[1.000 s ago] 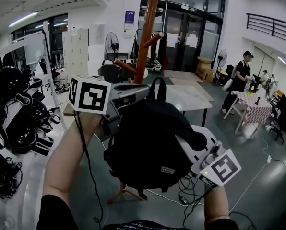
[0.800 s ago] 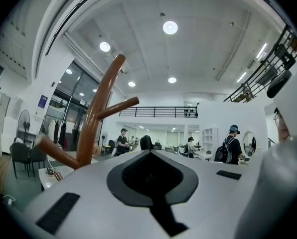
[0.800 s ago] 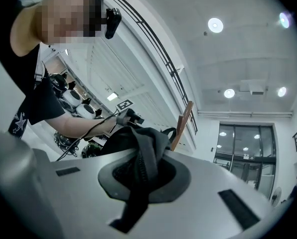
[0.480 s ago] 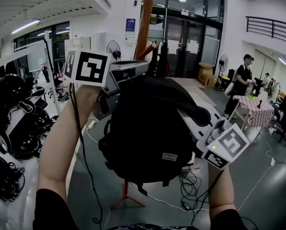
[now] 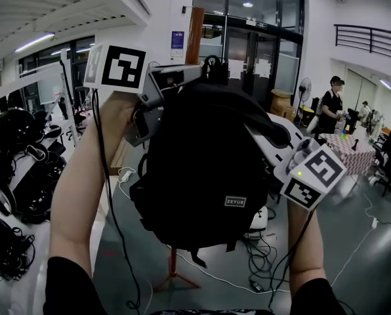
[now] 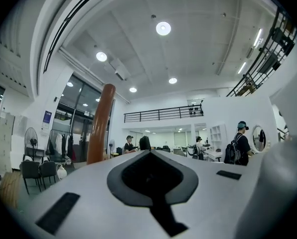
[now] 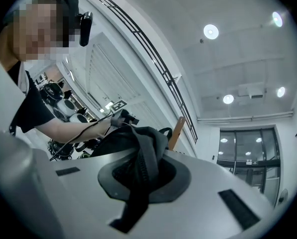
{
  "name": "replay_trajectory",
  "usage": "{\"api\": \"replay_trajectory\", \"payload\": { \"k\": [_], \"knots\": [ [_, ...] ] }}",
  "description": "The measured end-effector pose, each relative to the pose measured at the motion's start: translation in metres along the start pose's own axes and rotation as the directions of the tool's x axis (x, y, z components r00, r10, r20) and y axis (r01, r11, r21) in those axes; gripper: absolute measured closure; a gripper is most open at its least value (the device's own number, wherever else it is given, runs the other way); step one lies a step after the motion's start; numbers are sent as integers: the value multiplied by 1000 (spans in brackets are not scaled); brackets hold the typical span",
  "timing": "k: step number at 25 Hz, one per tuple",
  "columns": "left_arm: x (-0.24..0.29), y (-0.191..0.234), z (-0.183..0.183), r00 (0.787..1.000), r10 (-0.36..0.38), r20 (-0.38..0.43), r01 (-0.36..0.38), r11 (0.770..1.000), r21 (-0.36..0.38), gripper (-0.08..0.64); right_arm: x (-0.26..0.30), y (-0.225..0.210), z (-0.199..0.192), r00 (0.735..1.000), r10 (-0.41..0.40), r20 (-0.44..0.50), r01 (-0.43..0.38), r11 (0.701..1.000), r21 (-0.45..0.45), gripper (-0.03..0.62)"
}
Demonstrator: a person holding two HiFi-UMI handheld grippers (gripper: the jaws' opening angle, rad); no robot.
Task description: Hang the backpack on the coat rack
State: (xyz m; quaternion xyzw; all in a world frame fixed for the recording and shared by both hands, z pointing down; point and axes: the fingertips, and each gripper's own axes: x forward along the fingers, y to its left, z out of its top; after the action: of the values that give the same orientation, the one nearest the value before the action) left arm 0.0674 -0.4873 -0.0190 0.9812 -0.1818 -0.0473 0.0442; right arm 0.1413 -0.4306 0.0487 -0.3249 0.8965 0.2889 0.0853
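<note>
Backpack (image 5: 205, 163), black, hangs in mid-air before us, held up in front of the brown pole of the coat rack (image 5: 195, 35). Our left gripper (image 5: 194, 77) is clamped tight at its top. Our right gripper (image 5: 266, 140) pinches its fabric on the right.

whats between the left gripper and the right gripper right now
The black backpack hangs between the left gripper and the right gripper, filling the whole stretch; the head view shows this.
</note>
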Motion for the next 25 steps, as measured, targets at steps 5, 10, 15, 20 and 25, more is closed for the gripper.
{"api": "replay_trajectory", "payload": {
  "k": [5, 10, 15, 20, 25],
  "knots": [
    [-3, 16, 8, 999, 34, 8, -34, 999, 35, 545, 13, -10, -2, 1000, 1, -8, -1, 1000, 10, 571],
    [1, 21, 6, 999, 32, 9, -32, 999, 10, 545, 16, -17, -9, 1000, -9, 0, 9, 1000, 22, 569],
    [4, 31, 5, 999, 38, -1, -38, 999, 31, 545, 22, -23, -18, 1000, 4, 3, -5, 999, 42, 568],
    [-1, 30, 6, 999, 48, 16, -48, 999, 6, 545, 25, -25, -17, 1000, 17, 13, -17, 999, 33, 568],
    [-4, 27, 9, 998, 52, 27, -52, 999, 13, 545, 26, -31, -18, 999, 19, 27, -20, 999, 42, 566]
  ]
}}
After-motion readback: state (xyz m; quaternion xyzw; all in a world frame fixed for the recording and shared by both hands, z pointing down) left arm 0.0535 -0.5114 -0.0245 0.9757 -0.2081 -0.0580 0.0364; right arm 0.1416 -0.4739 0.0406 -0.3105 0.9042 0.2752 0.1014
